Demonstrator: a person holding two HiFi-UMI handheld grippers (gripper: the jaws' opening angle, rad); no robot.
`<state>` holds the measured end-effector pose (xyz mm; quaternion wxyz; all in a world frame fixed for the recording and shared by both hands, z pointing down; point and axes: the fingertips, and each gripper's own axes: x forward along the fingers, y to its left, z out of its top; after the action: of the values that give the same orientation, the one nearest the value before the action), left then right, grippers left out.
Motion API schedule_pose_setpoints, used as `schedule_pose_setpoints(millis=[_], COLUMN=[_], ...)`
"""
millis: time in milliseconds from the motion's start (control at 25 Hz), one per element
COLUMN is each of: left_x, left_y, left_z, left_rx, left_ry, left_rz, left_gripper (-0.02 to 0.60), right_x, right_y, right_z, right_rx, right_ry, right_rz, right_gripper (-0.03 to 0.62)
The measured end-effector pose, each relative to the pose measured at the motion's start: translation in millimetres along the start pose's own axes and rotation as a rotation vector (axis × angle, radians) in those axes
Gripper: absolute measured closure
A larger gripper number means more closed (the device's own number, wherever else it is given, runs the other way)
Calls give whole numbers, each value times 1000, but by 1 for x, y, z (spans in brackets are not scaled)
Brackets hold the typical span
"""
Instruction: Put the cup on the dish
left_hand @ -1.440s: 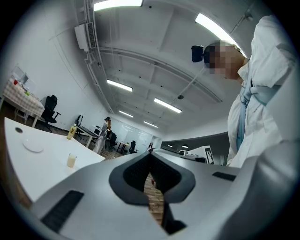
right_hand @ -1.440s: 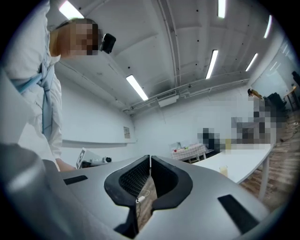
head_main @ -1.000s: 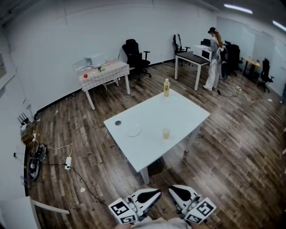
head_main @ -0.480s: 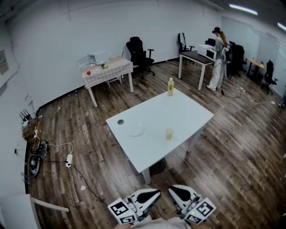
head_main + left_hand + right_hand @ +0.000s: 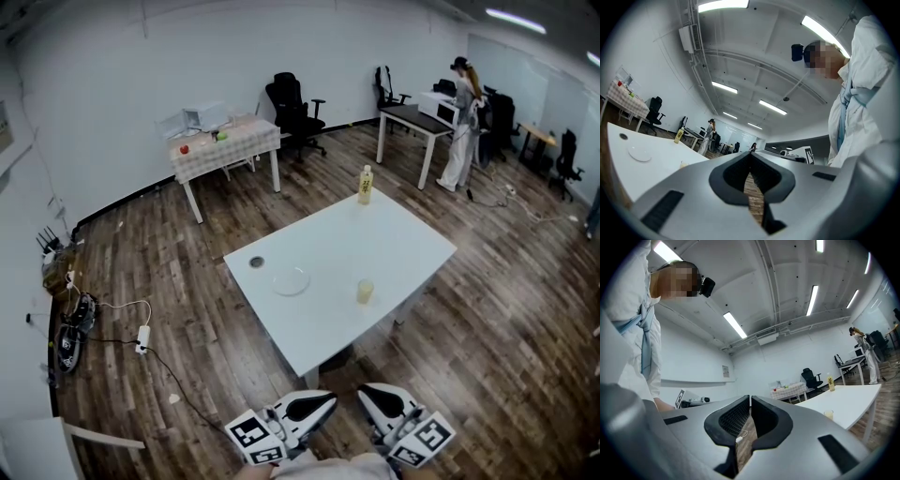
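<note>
A small yellowish cup [image 5: 365,291] stands on the white table [image 5: 394,246], right of a clear round dish [image 5: 292,280]. The cup [image 5: 828,414] also shows in the right gripper view, the dish [image 5: 639,154] in the left gripper view. My left gripper [image 5: 323,405] and right gripper [image 5: 365,394] hang low near my body, well short of the table's near corner. Both are shut with nothing between the jaws. The tips of the left gripper [image 5: 751,153] and of the right gripper [image 5: 750,397] meet in their own views.
A yellow bottle [image 5: 365,185] stands at the table's far end and a small dark disc [image 5: 256,262] lies near the dish. Another table [image 5: 225,142] with objects, office chairs [image 5: 292,111] and a person [image 5: 462,124] at a desk are behind. Cables and a power strip [image 5: 142,339] lie on the floor at left.
The table, cup and dish have shifted slightly lower and to the right in the head view. The grippers stay shut in the same place.
</note>
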<state>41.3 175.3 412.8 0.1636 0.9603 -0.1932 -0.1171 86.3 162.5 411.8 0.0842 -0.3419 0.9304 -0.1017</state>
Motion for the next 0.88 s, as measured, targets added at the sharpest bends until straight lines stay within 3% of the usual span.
schedule_pose_setpoints(millis=[880], left_x=[-5], left_y=[113], left_z=[46], left_rx=[-23], left_ry=[-8], left_rz=[-38], left_gripper=[580], right_x=[108], right_y=[-39], right_z=[-5], right_rx=[6], right_ry=[30], right_rz=[-40], right_gripper=[560])
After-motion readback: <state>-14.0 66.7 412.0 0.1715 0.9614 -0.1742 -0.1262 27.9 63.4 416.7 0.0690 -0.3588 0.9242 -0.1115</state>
